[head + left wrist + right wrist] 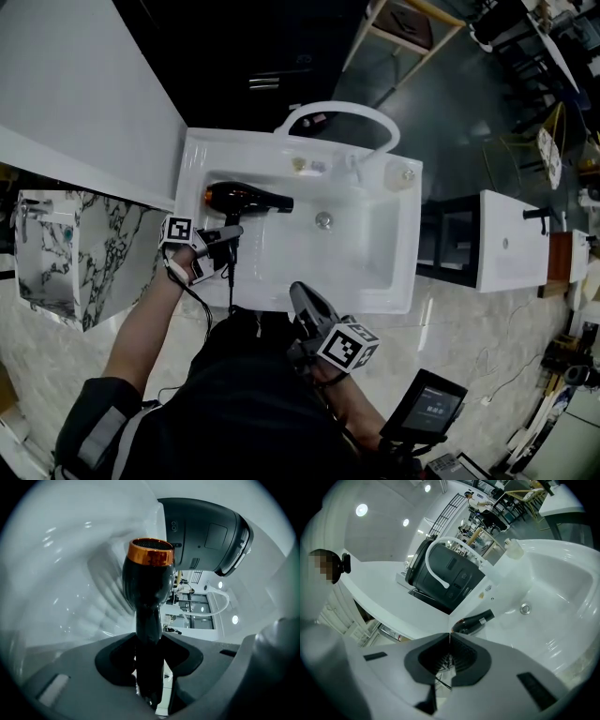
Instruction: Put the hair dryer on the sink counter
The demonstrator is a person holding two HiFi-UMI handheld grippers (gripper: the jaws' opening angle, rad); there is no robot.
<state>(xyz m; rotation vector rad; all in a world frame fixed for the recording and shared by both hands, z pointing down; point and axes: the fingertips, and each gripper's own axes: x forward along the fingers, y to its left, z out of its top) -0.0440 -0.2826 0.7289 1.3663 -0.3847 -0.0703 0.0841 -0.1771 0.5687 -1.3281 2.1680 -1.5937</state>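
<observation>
A black hair dryer (248,198) with a copper ring at its rear end is over the left part of the white sink (386,302) basin, nozzle pointing right. My left gripper (231,234) is shut on its handle from the near side, and the cord (231,281) hangs down toward the person. In the left gripper view the hair dryer (147,581) rises upright out of the left gripper (150,641), whose jaws clamp the handle. My right gripper (302,298) sits at the sink's front edge, shut and empty. The right gripper view shows the right gripper (450,637) with the hair dryer (473,622) beyond it.
A curved white faucet (342,111) arches over the back rim, a small bottle (405,175) stands at the back right corner, and a drain (323,220) is mid-basin. A marble-patterned cabinet (75,253) stands to the left and a second sink unit (511,239) to the right.
</observation>
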